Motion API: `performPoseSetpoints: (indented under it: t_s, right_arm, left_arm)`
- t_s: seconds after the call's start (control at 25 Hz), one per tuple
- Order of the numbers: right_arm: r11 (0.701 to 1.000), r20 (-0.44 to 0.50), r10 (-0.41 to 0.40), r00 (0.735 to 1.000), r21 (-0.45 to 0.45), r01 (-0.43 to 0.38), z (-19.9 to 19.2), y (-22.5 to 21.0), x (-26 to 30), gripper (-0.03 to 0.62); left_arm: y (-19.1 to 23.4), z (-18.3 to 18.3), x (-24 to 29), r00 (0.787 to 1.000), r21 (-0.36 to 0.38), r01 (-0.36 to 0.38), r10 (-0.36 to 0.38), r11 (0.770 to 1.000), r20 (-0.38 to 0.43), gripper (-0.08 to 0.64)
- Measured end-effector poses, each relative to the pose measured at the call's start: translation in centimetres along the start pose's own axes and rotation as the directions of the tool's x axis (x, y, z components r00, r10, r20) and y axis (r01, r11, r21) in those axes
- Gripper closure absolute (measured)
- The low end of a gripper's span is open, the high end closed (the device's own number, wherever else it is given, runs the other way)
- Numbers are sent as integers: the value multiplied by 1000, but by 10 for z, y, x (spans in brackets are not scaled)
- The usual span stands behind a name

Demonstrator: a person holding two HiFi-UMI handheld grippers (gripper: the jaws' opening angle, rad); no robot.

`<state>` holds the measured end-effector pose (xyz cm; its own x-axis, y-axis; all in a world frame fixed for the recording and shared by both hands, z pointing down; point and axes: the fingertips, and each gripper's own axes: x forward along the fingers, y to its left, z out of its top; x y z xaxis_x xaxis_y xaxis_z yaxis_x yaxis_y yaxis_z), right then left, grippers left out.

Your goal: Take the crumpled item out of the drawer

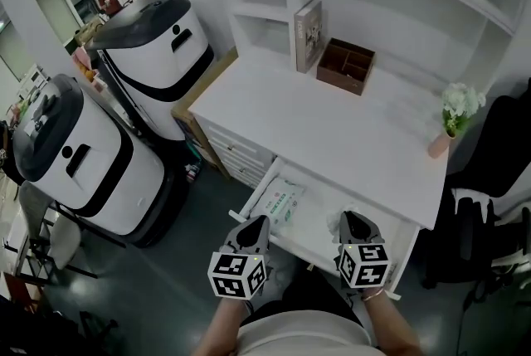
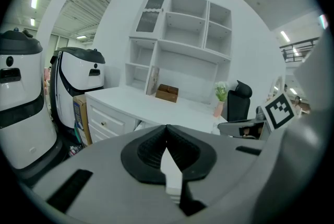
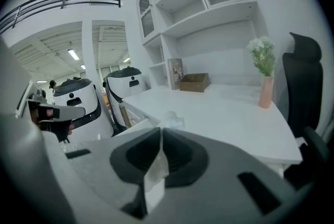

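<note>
White desk (image 1: 348,122) has its drawer (image 1: 319,212) pulled out, with a packet (image 1: 280,202) lying at the drawer's left end. Left gripper (image 1: 255,223) hovers at the drawer front, jaws together and empty. Right gripper (image 1: 353,219) is clamped on the crumpled wad (image 3: 172,119), above the drawer.

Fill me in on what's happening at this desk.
A person holds a gripper in each hand over the open drawer of a white desk. The right gripper is closed on a crumpled white item, which is pinched between its jaws above the drawer's front end. The left gripper hovers beside it with its jaws together. A flat packet with green print lies in the drawer.
</note>
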<state>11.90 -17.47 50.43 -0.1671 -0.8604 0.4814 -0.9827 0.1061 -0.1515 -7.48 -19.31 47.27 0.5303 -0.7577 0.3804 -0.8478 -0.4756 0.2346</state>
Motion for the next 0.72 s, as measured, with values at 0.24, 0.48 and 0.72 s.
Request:
performPoseSetpoints:
  t_s: [0.24, 0.48, 0.72]
  right_arm:
    - [1000, 82, 8, 997, 16, -9, 22, 9, -24, 571]
    - [999, 155, 20, 988, 30, -25, 42, 14, -46, 571]
    - [999, 189, 18, 982, 40, -26, 50, 17, -60, 571]
  left_arm:
    - [-4, 1, -5, 1000, 11, 13, -13, 1000, 9, 566]
    - [-8, 4, -10, 1000, 23, 21, -21, 1000, 19, 566]
    - [-10, 5, -13, 999, 26, 22, -22, 999, 29, 566]
